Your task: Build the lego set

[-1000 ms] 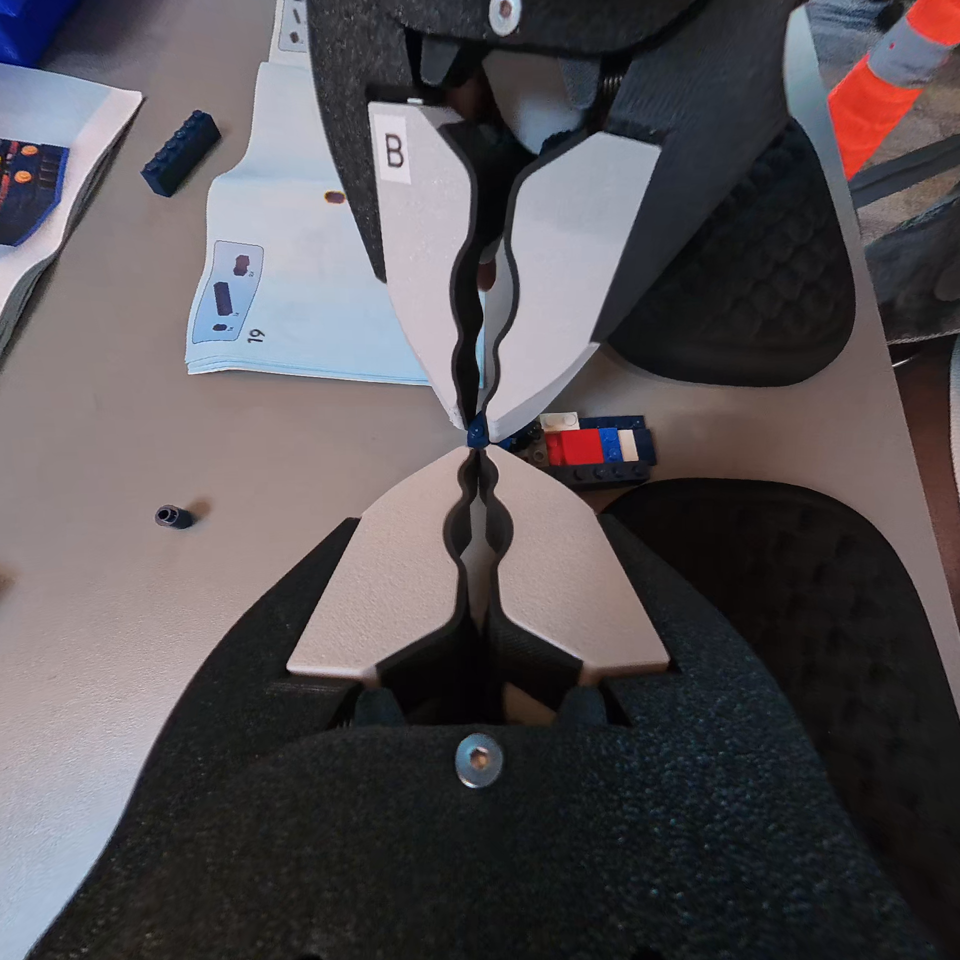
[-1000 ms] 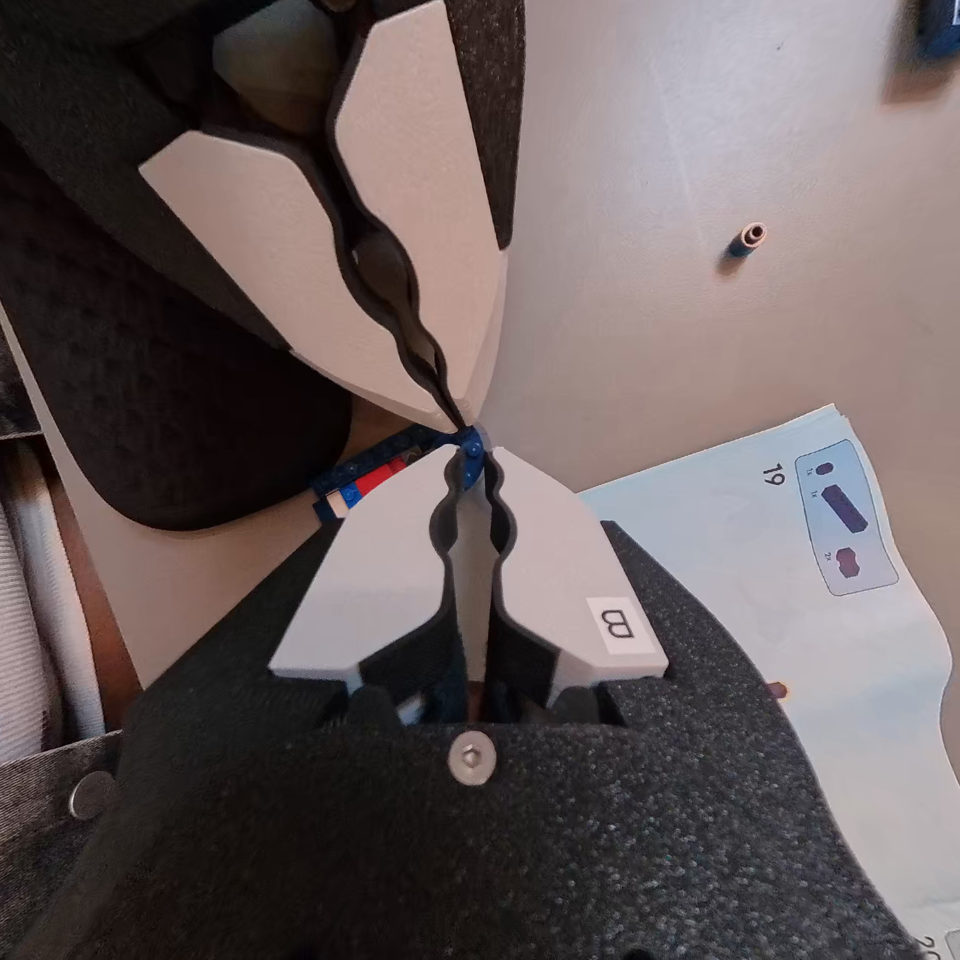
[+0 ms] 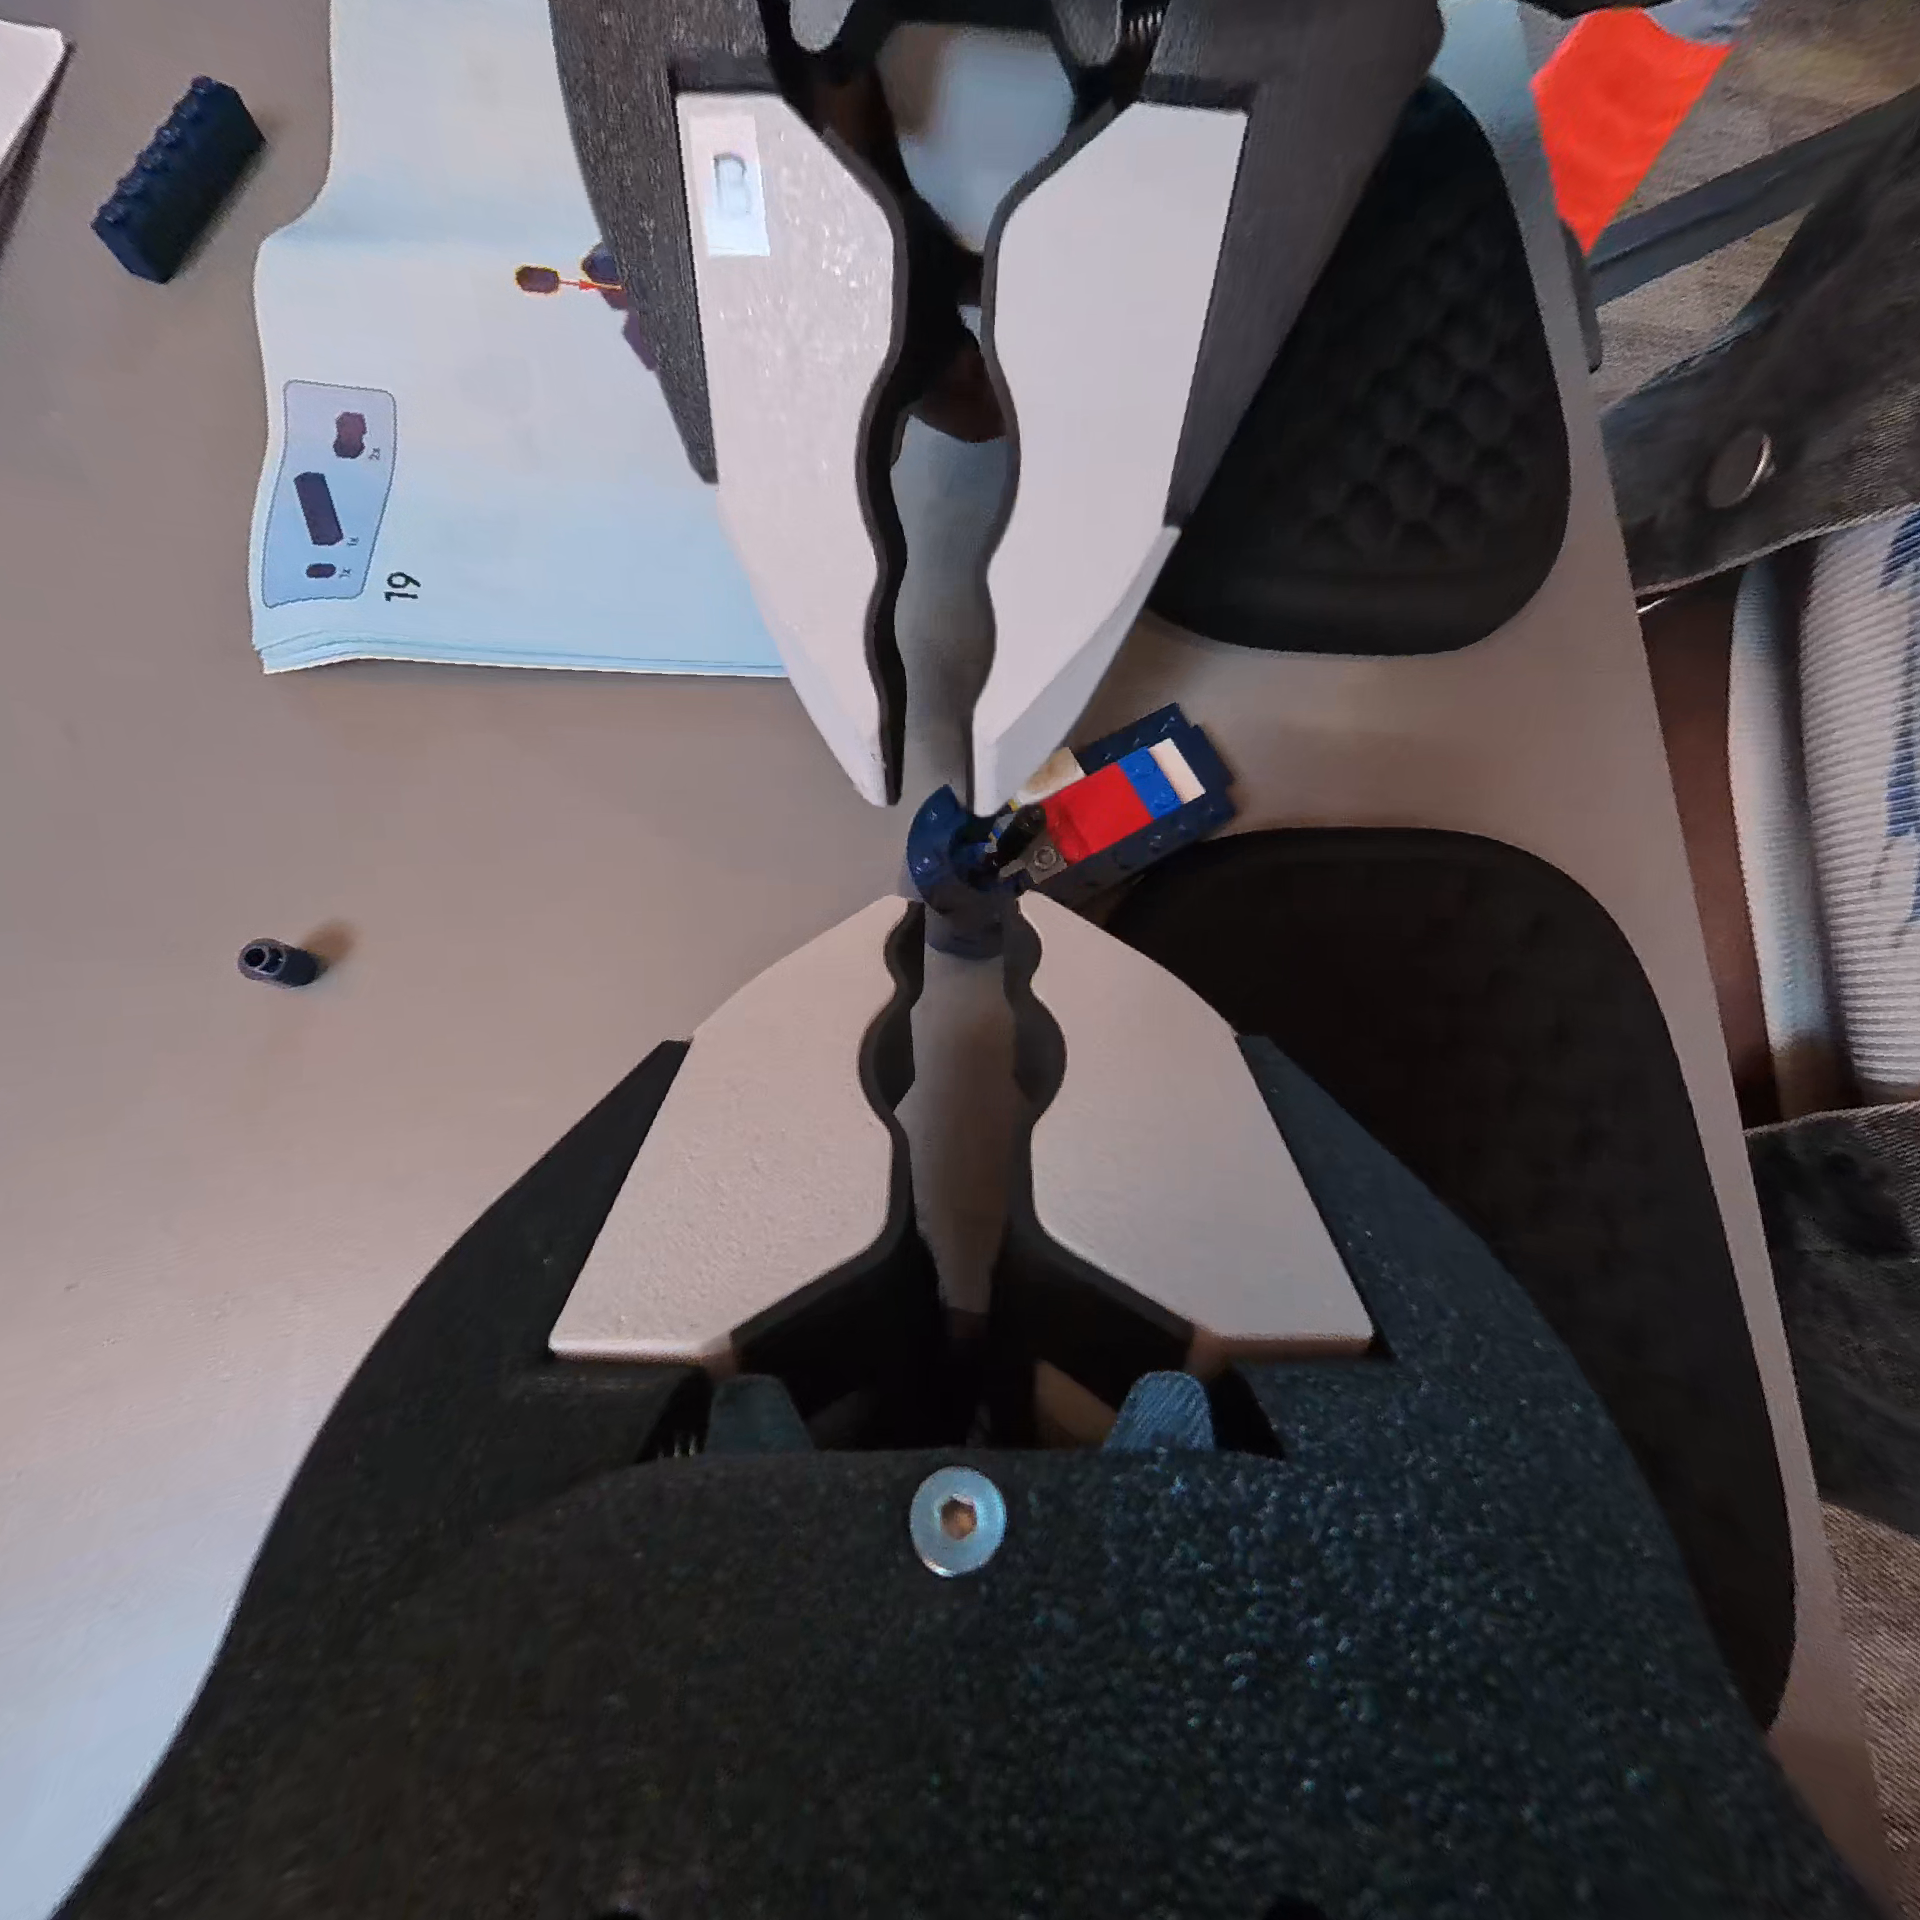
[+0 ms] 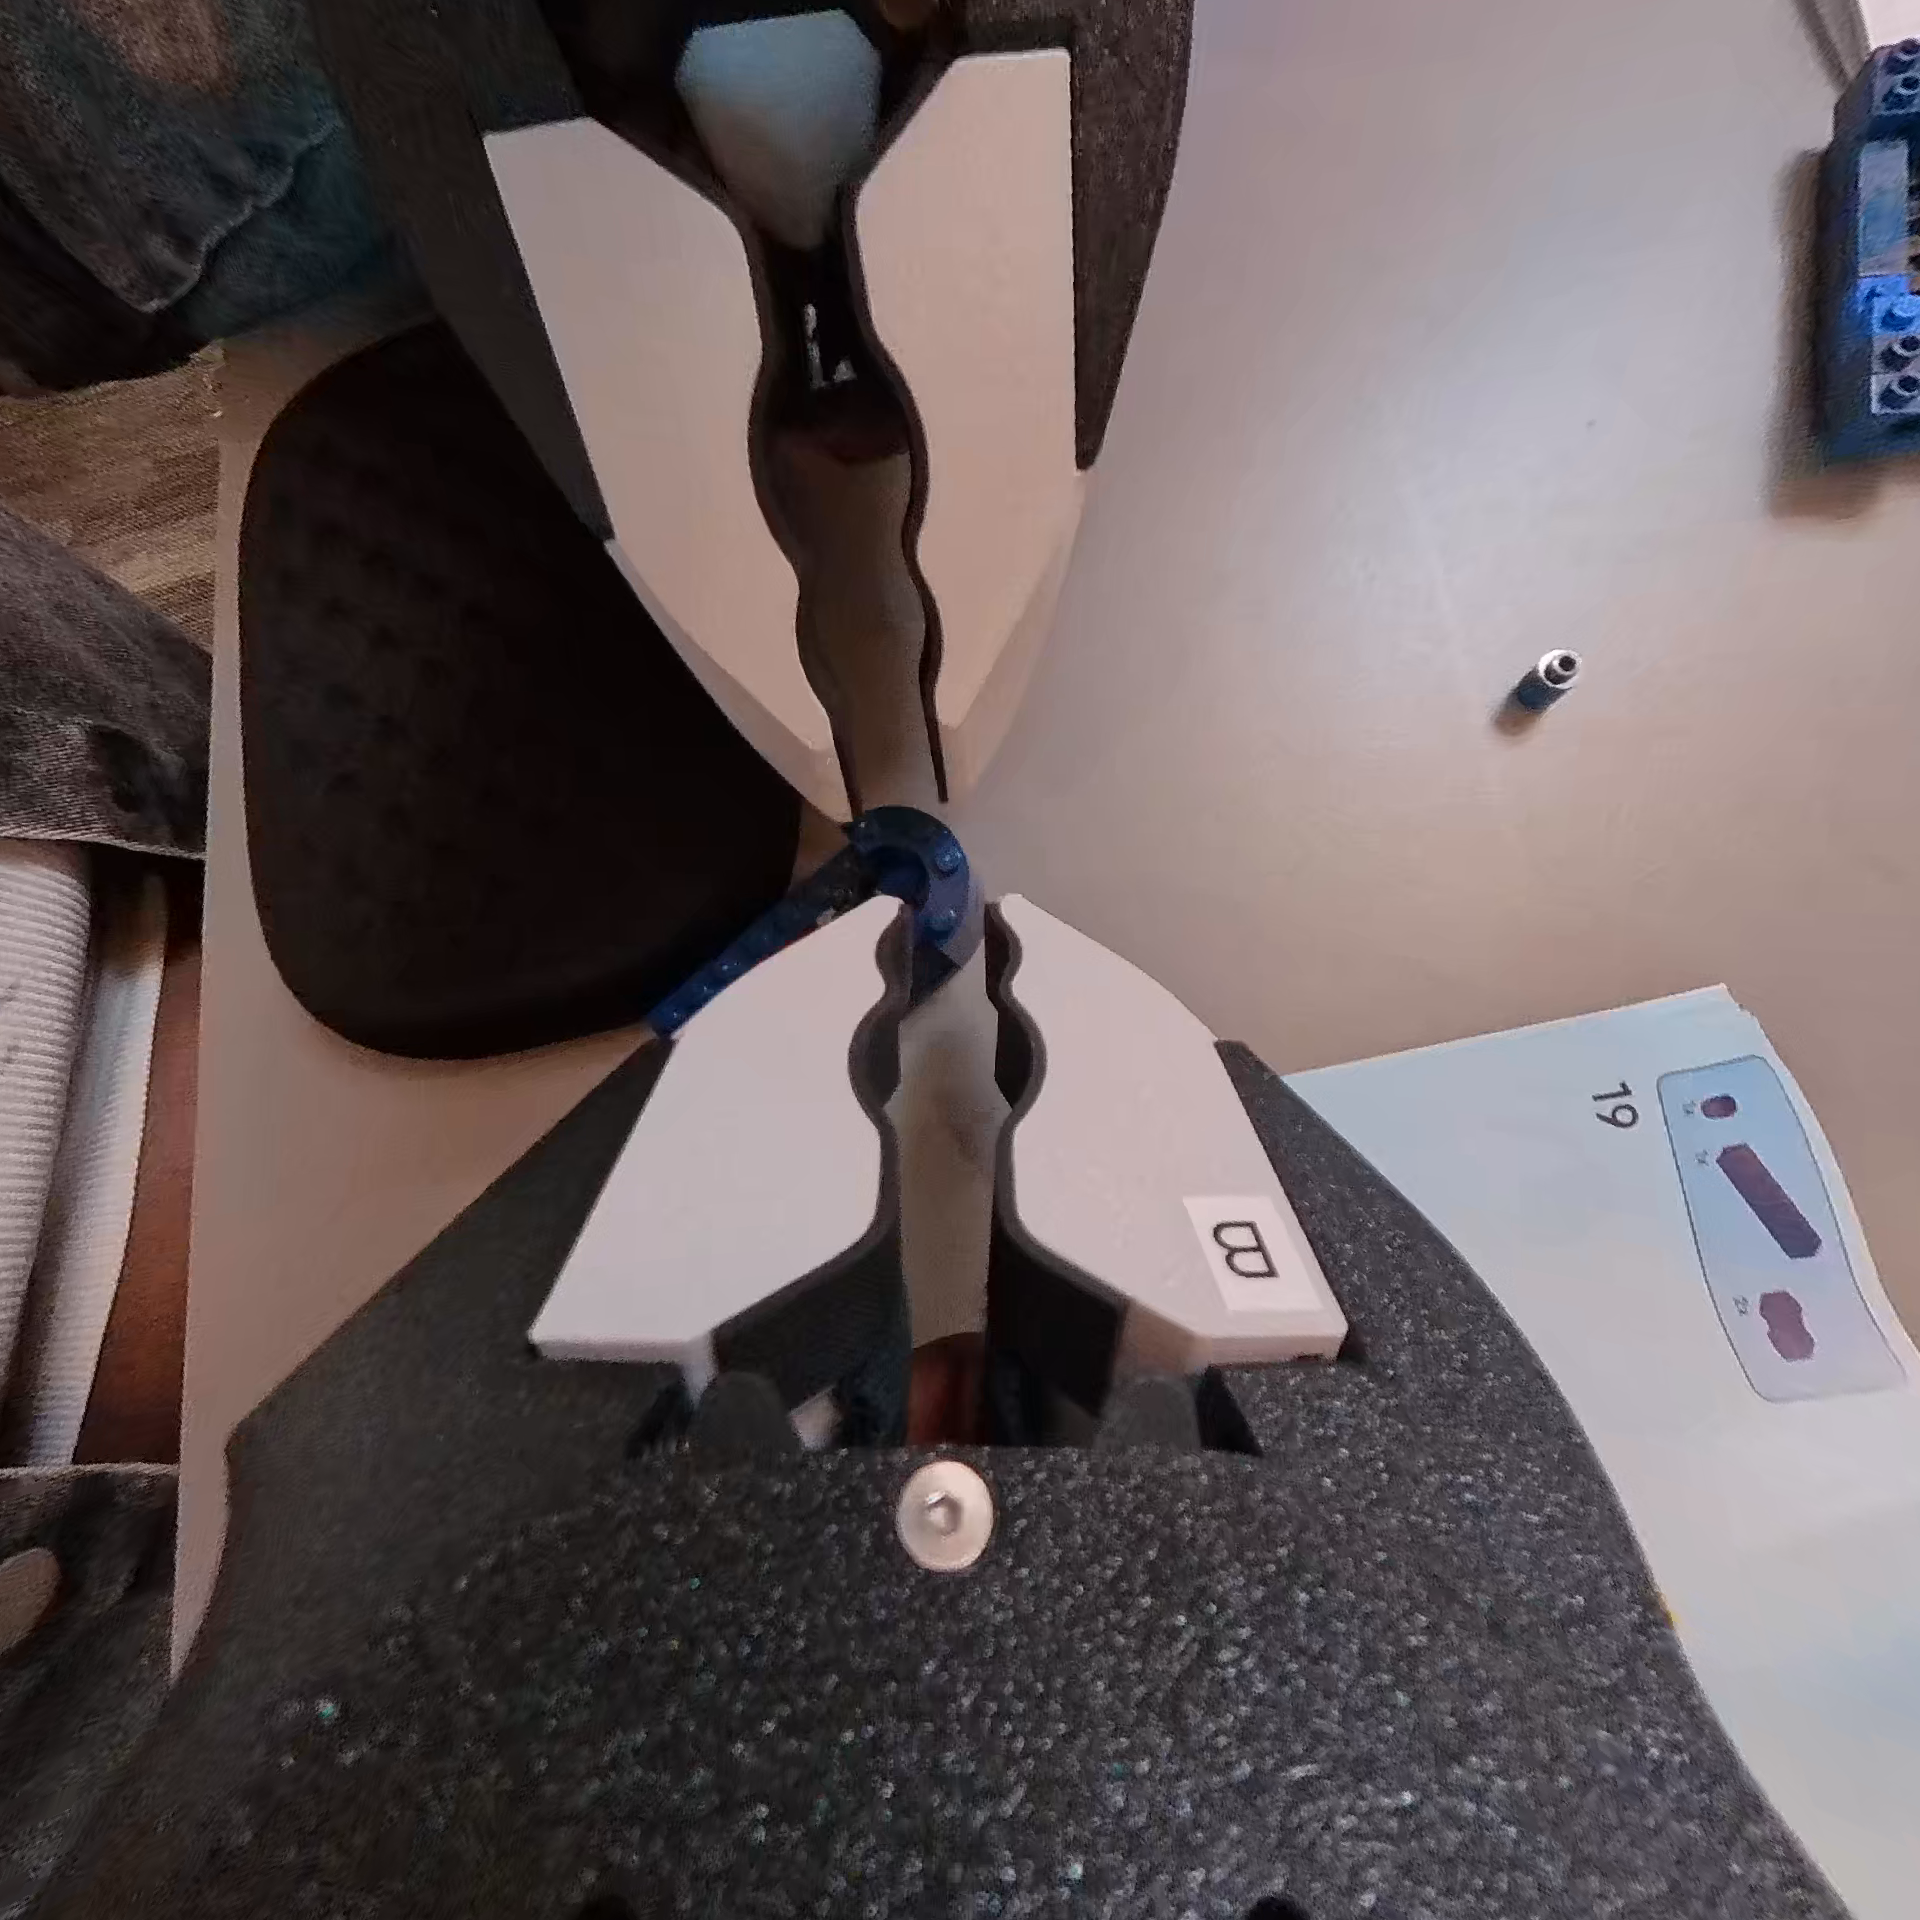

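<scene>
Both grippers meet tip to tip over a smooth beige table [image 3: 520,1039], with a small brick model [image 3: 1122,821] between them. Its near end is a dark blue curved piece [image 3: 935,852] with studs on its rim; behind it run a glossy red block, a blue one and a white tile on a dark blue studded plate.

The left gripper [image 3: 961,925], matte pale-grey fingers with wavy black rubber linings, rises from the bottom of its view. Its jaws stand slightly apart, and the curved piece sits between the tips; whether the pads press on it cannot be told.

The right gripper [image 4: 940,920], of the same build, has its tips a little apart around the rim of the same curved piece [image 4: 935,883]; its left pad touches the piece, while a slit of table shows at the right pad.

A pale blue instruction booklet [image 3: 499,416] lies upper left of the left view, beside a long dark blue brick [image 3: 177,177]. A tiny dark cylinder [image 3: 275,961] lies at mid-left. Two black, dimpled cushioned pads [image 3: 1403,416] sit at the table's right edge.
</scene>
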The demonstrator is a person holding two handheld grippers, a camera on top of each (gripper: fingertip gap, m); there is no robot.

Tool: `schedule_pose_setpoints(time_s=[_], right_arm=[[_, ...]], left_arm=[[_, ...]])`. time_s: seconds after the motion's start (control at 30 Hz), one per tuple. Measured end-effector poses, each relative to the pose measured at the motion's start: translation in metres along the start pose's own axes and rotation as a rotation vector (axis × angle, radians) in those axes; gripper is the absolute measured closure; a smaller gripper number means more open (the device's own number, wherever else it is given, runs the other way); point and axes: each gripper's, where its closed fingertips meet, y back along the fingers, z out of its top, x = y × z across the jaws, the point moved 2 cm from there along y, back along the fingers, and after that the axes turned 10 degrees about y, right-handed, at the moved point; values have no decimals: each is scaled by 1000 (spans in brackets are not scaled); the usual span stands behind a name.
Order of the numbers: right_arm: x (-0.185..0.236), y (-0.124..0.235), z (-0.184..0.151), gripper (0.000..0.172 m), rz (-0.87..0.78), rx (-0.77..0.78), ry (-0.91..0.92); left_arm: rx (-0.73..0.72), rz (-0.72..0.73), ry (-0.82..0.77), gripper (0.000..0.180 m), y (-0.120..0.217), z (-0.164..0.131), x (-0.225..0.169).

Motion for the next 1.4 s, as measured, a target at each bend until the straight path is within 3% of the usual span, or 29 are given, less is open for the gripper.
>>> schedule_pose_setpoints(time_s=[0.13, 1.03, 1.17, 1.3, 1.4], right_arm=[[0, -6, -1, 162, 22, 23, -3], [-1, -4, -2, 162, -30, 146, 16], [-8, 14, 13, 139, -14, -22, -53], [-13, 32, 7, 122, -65, -56, -29], [-7, 38, 3, 100, -79, -144, 51]], left_arm=[[1, 3, 19, 177, -4, 0, 1], [-10, 122, -75, 180, -7, 3, 3], [-133, 91, -60, 172, 9, 18, 2], [-234, 112, -60, 165, 27, 26, 9], [-338, 184, -56, 131, 28, 38, 21]])
